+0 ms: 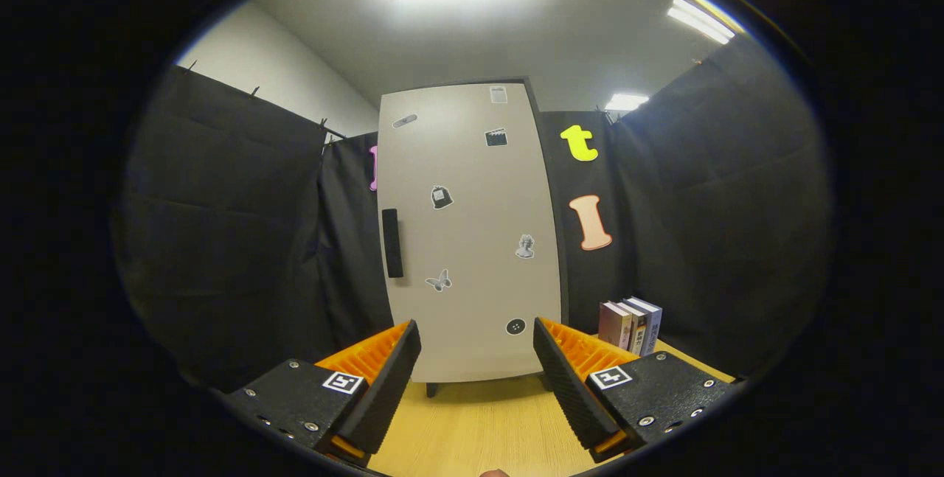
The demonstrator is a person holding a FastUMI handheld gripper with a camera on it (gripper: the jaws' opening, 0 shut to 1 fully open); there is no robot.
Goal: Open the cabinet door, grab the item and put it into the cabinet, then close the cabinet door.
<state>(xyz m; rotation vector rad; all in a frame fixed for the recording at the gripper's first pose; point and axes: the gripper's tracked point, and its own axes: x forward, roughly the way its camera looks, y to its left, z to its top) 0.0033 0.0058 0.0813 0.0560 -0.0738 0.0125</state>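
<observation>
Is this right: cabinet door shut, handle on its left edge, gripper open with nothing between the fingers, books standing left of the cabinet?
One thing is off: the books stand to the right of the cabinet, on the wooden table, not to its left. The gripper view shows it. The rest holds: the door is shut, the handle sits on its left edge, and the gripper is open with nothing between its fingers.

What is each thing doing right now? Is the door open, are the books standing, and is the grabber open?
cabinet door: shut.
handle: upright on the door's left side, untouched.
books: standing upright in a row on the table, right of the cabinet.
gripper: open, fingers spread, nothing between them, aimed at the door.
</observation>
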